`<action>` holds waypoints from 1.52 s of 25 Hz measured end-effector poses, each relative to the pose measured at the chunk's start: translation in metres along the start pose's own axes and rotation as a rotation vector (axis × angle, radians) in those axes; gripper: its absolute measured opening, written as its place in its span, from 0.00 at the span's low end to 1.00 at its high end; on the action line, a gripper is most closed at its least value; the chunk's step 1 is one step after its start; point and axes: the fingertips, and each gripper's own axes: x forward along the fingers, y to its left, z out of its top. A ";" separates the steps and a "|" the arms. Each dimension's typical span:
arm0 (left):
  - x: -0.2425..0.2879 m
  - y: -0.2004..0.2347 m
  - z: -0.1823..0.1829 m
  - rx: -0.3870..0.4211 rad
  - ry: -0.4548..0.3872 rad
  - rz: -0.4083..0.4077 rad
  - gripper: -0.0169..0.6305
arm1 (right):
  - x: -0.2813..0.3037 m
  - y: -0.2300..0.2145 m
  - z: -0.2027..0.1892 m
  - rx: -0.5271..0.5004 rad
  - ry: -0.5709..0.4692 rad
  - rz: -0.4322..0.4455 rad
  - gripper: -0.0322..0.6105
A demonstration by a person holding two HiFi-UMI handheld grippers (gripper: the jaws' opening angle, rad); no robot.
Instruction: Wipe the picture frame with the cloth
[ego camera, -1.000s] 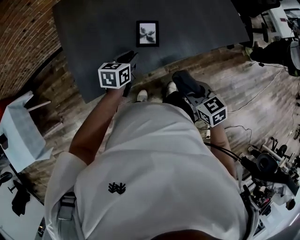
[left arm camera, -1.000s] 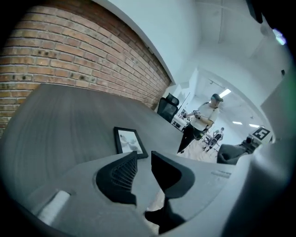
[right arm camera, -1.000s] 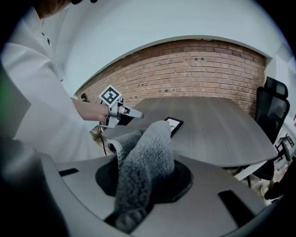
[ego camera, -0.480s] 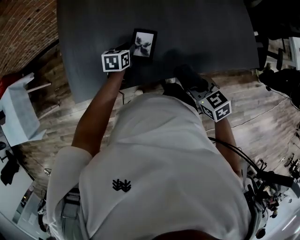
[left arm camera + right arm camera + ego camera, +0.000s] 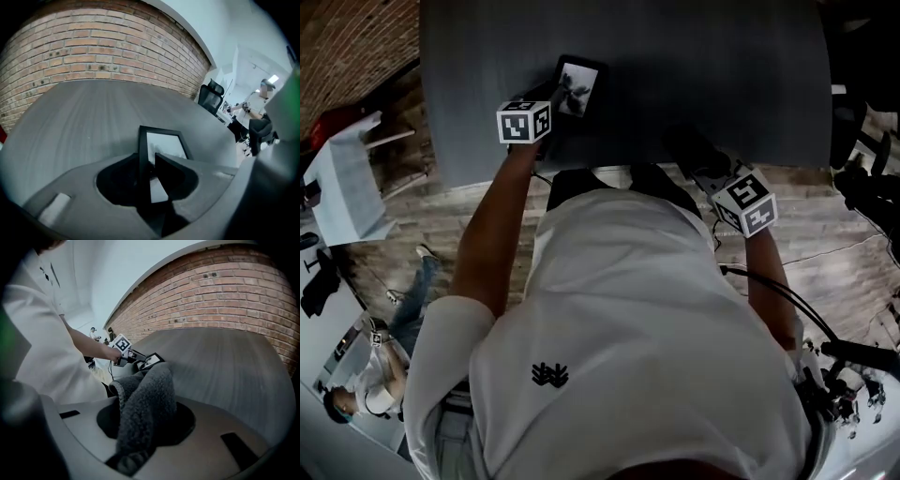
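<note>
Items, counted: one picture frame [image 5: 577, 87], one cloth [image 5: 146, 404], two grippers, one dark table [image 5: 703, 66]. My left gripper [image 5: 149, 161] is clamped on the frame's near corner, with the frame tilted above the table's front part. My right gripper [image 5: 143, 427] is closed on the grey cloth, well apart from the frame. Only the head view shows the black emblem [image 5: 548, 375] on the white shirt [image 5: 628, 309]; I read no lettering.

free: tabletop [image 5: 703, 66] open right of and beyond picture frame [image 5: 578, 86] | obstacle: brick wall [image 5: 93, 51] behind table
</note>
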 end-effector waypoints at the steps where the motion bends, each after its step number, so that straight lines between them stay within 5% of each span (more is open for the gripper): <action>1: 0.002 0.000 0.000 0.011 0.008 -0.002 0.19 | 0.002 -0.003 0.001 -0.001 0.001 0.003 0.20; 4: 0.004 0.003 0.001 -0.002 0.006 -0.003 0.19 | 0.006 -0.005 0.009 -0.001 -0.006 0.004 0.20; 9: 0.000 0.014 0.001 -0.161 -0.004 -0.057 0.15 | 0.014 0.003 0.029 -0.010 -0.019 -0.013 0.20; 13: -0.006 0.017 -0.007 -0.175 0.039 -0.062 0.14 | 0.026 0.019 0.048 -0.047 -0.017 -0.009 0.20; 18: -0.017 0.010 0.007 -0.219 -0.005 -0.086 0.14 | 0.040 0.021 0.073 -0.097 -0.020 -0.012 0.20; 30: -0.063 -0.043 0.059 -0.117 -0.082 -0.188 0.14 | 0.070 0.027 0.184 -0.390 -0.057 -0.015 0.20; 38: -0.083 -0.081 0.083 0.002 -0.109 -0.239 0.14 | 0.109 0.039 0.201 -0.756 0.153 -0.063 0.20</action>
